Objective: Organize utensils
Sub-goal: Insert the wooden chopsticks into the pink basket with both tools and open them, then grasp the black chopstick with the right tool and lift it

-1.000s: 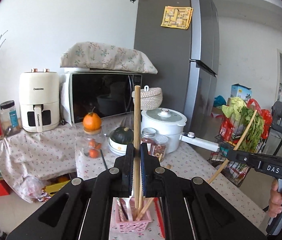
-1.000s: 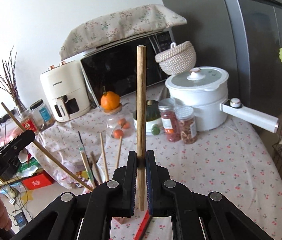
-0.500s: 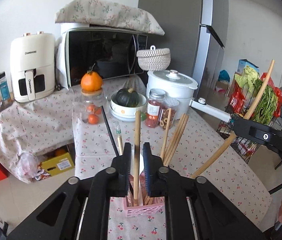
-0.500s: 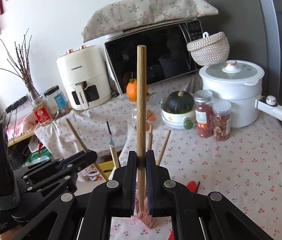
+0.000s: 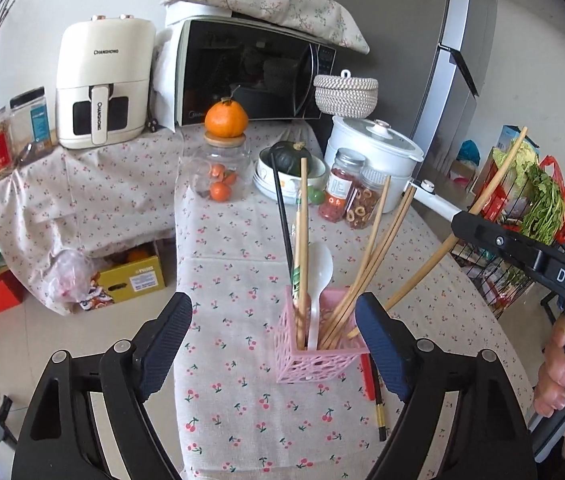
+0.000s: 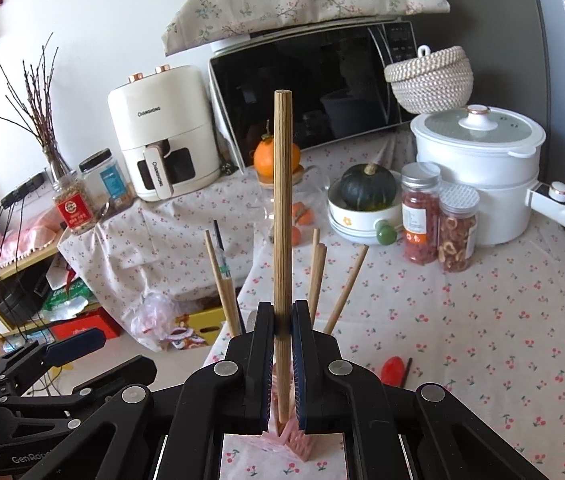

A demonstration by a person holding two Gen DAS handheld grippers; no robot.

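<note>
A pink lattice basket (image 5: pixel 316 354) stands on the cherry-print table and holds several wooden chopsticks (image 5: pixel 370 260), a black chopstick (image 5: pixel 282 212) and a white spoon (image 5: pixel 318 280). My left gripper (image 5: pixel 274 344) is open and empty, its jaws either side of the basket. My right gripper (image 6: pixel 282 356) is shut on a wooden chopstick (image 6: pixel 282 216), held upright with its lower tip at the basket (image 6: pixel 294 436). That gripper (image 5: pixel 494 236) also shows in the left wrist view, its chopstick (image 5: pixel 470 220) slanting down into the basket. A red chopstick (image 5: pixel 372 392) lies on the table beside the basket.
Behind the basket stand a glass jar with an orange (image 5: pixel 224 168), a bowl with a squash (image 5: pixel 290 172), two spice jars (image 5: pixel 346 192), a white pot (image 5: pixel 378 160), a microwave (image 5: pixel 250 72) and an air fryer (image 5: pixel 102 84). A red utensil (image 6: pixel 392 370) lies on the table.
My left gripper has opened and let go of its chopstick, which now stands in the basket. My right gripper has lowered its chopstick toward the basket.
</note>
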